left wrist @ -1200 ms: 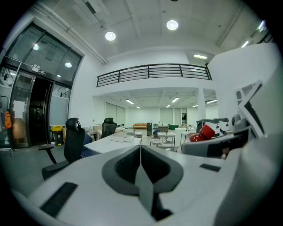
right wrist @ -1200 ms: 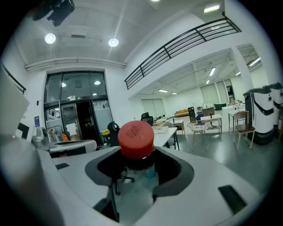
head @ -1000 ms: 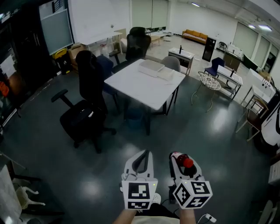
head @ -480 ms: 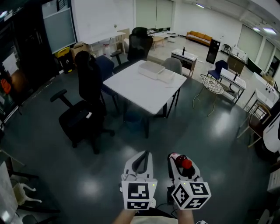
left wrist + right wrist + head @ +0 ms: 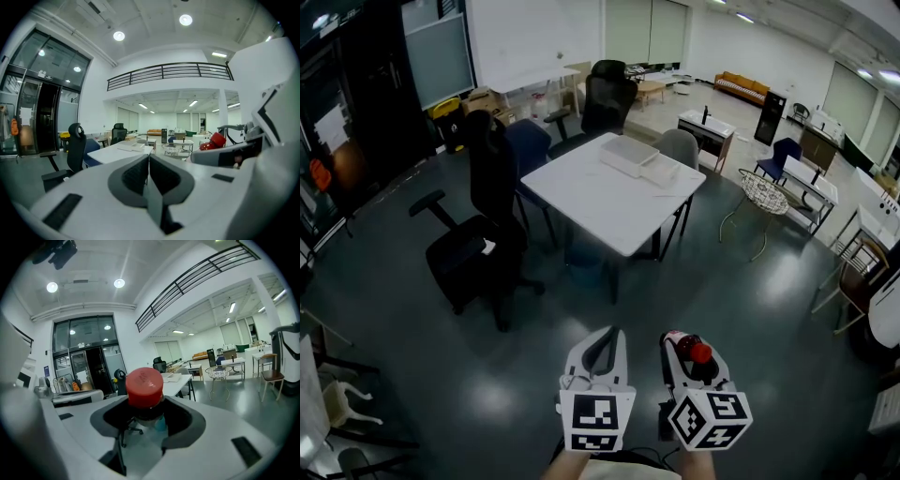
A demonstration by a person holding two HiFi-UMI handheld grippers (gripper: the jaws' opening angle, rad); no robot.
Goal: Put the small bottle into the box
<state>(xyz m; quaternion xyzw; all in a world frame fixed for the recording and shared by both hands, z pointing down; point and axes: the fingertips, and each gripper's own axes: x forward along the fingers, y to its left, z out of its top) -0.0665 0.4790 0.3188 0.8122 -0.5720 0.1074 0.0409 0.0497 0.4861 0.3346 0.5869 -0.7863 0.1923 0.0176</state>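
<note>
My right gripper (image 5: 686, 349) is shut on a small bottle with a red cap (image 5: 700, 352), held low in front of me over the dark floor. In the right gripper view the red cap (image 5: 144, 386) sticks up between the jaws, the clear bottle body below it. My left gripper (image 5: 600, 344) hangs beside it, shut with nothing in it; in the left gripper view its jaws meet at the centre (image 5: 148, 173). The white box (image 5: 627, 153) lies on the far side of the white table (image 5: 600, 197), well ahead of both grippers.
A black office chair (image 5: 478, 248) stands left of the table, with a blue chair (image 5: 525, 145) and another black one (image 5: 605, 98) behind it. A grey chair (image 5: 680, 145) is at the table's far corner. A wire stool (image 5: 757, 192) and more desks stand to the right.
The view has drifted slightly, the table shifting a little up and right in the frame. Both grippers keep their places and their hold.
</note>
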